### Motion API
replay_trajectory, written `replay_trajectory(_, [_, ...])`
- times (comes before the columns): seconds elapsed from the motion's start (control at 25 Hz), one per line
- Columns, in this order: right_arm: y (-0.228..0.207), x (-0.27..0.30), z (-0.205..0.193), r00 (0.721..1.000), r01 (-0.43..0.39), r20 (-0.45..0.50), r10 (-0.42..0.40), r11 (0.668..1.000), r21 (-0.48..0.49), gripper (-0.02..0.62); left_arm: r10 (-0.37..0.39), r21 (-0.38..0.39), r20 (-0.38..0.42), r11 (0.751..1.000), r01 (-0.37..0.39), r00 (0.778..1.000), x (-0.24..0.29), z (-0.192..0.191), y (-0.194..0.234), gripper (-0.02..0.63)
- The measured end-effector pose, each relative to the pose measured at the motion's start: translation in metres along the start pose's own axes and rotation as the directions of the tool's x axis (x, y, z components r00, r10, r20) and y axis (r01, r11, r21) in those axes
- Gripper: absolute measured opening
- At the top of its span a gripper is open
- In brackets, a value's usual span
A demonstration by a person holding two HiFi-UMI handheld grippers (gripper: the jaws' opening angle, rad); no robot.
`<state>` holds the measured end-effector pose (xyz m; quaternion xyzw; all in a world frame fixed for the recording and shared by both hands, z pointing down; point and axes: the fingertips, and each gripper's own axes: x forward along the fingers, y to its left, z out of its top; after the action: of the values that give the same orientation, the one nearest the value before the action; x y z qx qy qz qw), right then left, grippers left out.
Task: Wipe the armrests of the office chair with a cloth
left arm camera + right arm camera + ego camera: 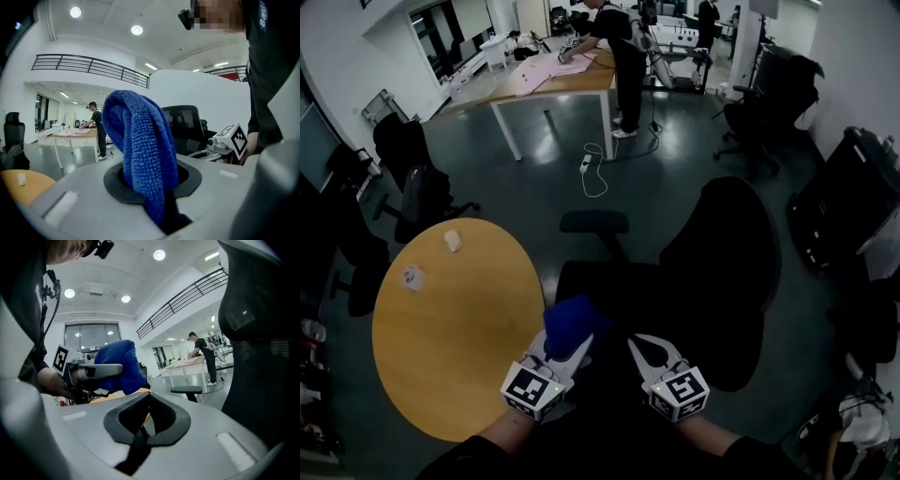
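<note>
Cloth (140, 140): blue, bunched, clamped between the jaws of the left gripper (564, 354). It rises out of the jaws as a folded hump, with a short tail hanging below them.

Right gripper (654, 349): held just beside the left one. Its jaws are closed and nothing is between them.

Round counter (441, 356): just beside the left gripper, on its outer side. It carries two small pale items near its far edge and plays no part in the wipe.

Office chair (675, 309): directly ahead of both grippers. The seat (609, 281) lies nearest, and the backrest (722, 253) stands on the right-gripper side.

Armrest (594, 222): the only one that can be made out. It sits beyond the seat, straight ahead of the cloth and well apart from it. In the head view its long axis runs left to right, across the line of the jaws. The second armrest cannot be located in the dark area near the grippers.

Judgement: the left gripper holds the cloth and is the nearer of the two to the armrest. The coming move calls for a forward reach over the seat. The cloth should then be laid on the pad and drawn along its length, sideways rather than fore and aft. No contact has been made yet.

Second counter (572, 84): far across the floor, with a person (623, 56) working at it.
</note>
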<state>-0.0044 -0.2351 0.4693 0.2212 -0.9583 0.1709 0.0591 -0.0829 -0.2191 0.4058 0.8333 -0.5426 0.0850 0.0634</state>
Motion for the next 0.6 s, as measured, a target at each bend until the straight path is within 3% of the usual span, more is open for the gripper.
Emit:
replay_trajectory(0.28, [-0.027, 0.004, -0.008, 1.000, -0.002, -0.020, 0.003, 0.999, 0.054, 0.005, 0.046, 0.023, -0.016, 0.999, -0.046, 0.999, 0.026, 0.013, 0.012, 0.106])
replay_trajectory(0.6, [-0.055, 0.009, -0.011, 0.997, 0.074, -0.030, -0.072, 0.994, 0.077, 0.005, 0.064, 0.031, 0.011, 0.997, -0.064, 0.998, 0.064, 0.027, 0.051, 0.106])
